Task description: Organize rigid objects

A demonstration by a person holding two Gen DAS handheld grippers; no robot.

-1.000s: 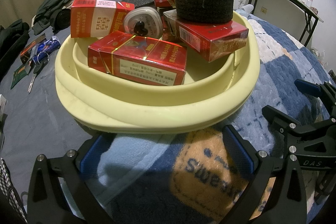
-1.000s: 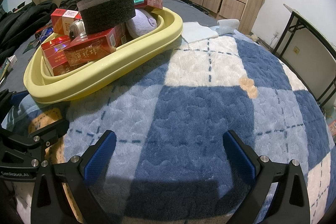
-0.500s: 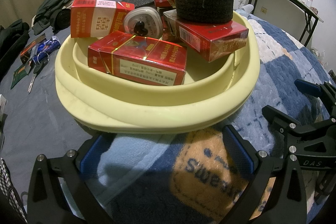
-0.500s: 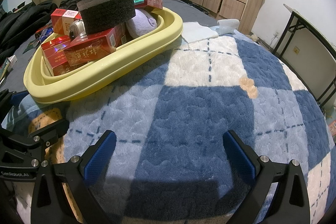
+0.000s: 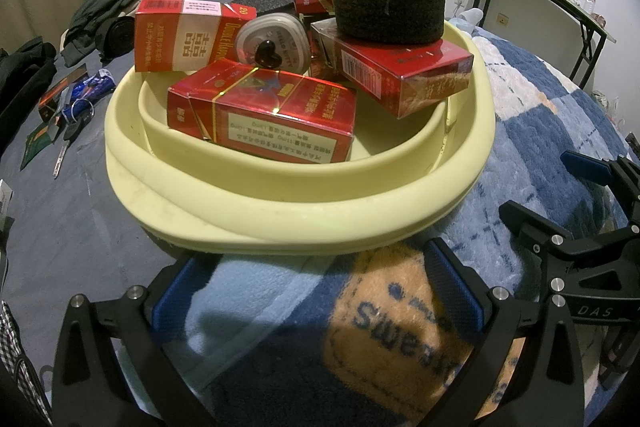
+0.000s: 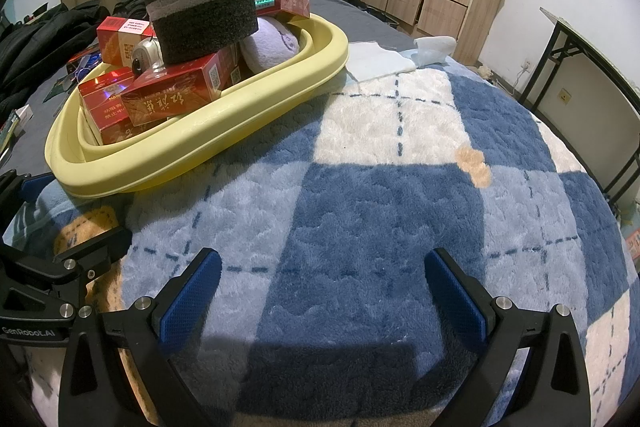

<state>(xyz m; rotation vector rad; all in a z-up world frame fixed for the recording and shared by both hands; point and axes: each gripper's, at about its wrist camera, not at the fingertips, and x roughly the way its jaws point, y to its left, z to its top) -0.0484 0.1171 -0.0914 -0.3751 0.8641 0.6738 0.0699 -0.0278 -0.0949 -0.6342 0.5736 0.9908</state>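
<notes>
The left gripper [image 5: 316, 291] hovers with fingers spread, empty, and the yellow basin [image 5: 296, 211] sits at its twelve o'clock holding red boxes [image 5: 272, 115] and a dark foam roll [image 5: 390, 3]. A pale round case [image 5: 272, 41], possibly a compact, leans among them. The right gripper [image 6: 320, 291] gapes wide over the checked blanket [image 6: 380, 211], basin at ten o'clock.

Red boxes [image 5: 262, 119] fill a pale yellow basin [image 5: 304, 211] on a blue-and-white checked blanket [image 6: 380, 187].
</notes>
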